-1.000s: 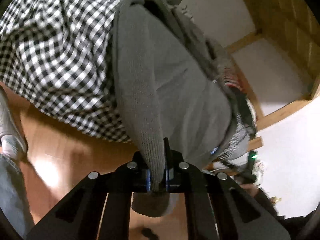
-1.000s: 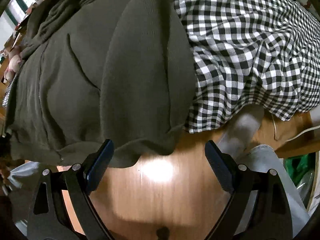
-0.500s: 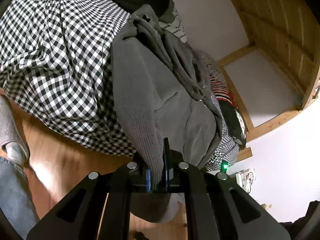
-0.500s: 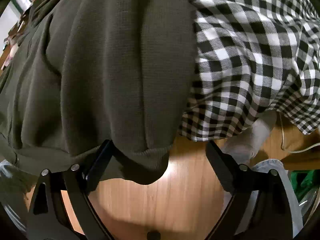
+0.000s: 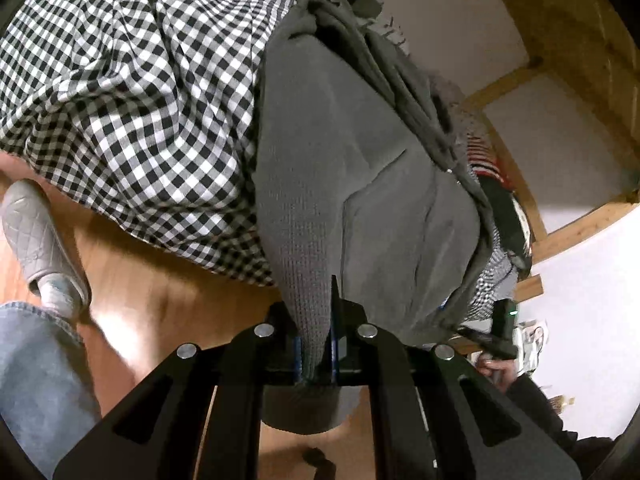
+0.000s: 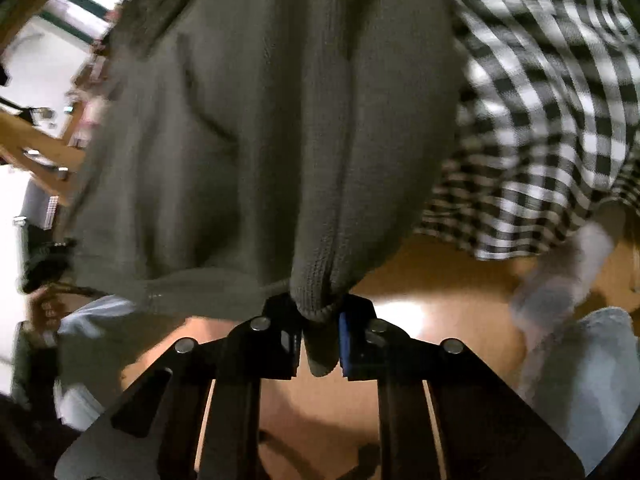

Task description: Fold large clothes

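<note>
From the left wrist camera, the left gripper (image 5: 314, 354) is clamped on a ribbed cuff or hem edge of the grey knit sweater (image 5: 360, 184); the fingers are pressed together with the knit pinched between them, and a rounded lump of the same cloth bulges out below the jaws, its lower end cut off behind the black frame. The sweater lies draped over the edge of a bed covered in a black-and-white checked sheet (image 5: 132, 92). Its far end bunches into dark folds near the top, where I cannot tell collar from sleeve. Beyond it lies a red-and-white striped item (image 5: 486, 160), mostly hidden. A grey slipper (image 5: 36, 228) stands on the wooden floor (image 5: 160, 292) at the left, above a jeans leg (image 5: 36, 368). A wooden frame (image 5: 560, 40) runs along the white wall.

From the right wrist camera, much is smeared by motion blur. The right gripper (image 6: 320, 340) has closed on another fold of the sweater (image 6: 280, 120); a tongue of knit hangs down between the fingers, and a blue pad (image 6: 345, 344) shows on one. The checked sheet (image 6: 540, 120) is blurred at the right. A pale blur that is probably a slipper (image 6: 560, 280) and denim (image 6: 580, 380) sit at lower right; the left edge is too streaked to read.
</note>
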A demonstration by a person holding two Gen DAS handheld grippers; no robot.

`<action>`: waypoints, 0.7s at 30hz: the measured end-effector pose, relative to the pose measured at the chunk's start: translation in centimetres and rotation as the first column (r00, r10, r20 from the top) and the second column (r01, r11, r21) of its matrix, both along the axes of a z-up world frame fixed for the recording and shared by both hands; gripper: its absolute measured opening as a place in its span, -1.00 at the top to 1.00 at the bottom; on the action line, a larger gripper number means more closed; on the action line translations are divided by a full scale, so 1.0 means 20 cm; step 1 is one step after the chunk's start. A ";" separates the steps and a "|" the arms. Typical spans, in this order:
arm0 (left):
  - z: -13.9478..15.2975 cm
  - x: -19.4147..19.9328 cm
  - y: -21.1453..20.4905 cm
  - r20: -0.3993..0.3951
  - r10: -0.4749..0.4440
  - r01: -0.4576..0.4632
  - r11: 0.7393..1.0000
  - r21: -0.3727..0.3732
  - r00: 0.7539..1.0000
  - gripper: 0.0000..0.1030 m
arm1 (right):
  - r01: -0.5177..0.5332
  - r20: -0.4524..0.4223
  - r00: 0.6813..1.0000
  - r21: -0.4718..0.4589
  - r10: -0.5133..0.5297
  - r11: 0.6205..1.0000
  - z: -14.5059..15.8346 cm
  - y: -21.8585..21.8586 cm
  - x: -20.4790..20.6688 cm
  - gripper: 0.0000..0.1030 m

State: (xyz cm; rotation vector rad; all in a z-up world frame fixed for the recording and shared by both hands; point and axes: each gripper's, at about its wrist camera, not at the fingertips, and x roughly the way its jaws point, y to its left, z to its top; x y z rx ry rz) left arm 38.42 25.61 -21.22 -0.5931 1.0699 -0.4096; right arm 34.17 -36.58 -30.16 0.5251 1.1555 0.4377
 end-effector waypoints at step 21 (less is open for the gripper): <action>0.17 0.03 -0.14 0.110 -0.005 0.008 0.999 -0.031 0.994 0.84 | 0.048 0.257 0.954 0.383 -0.156 0.922 0.56 -0.32 -0.05 0.77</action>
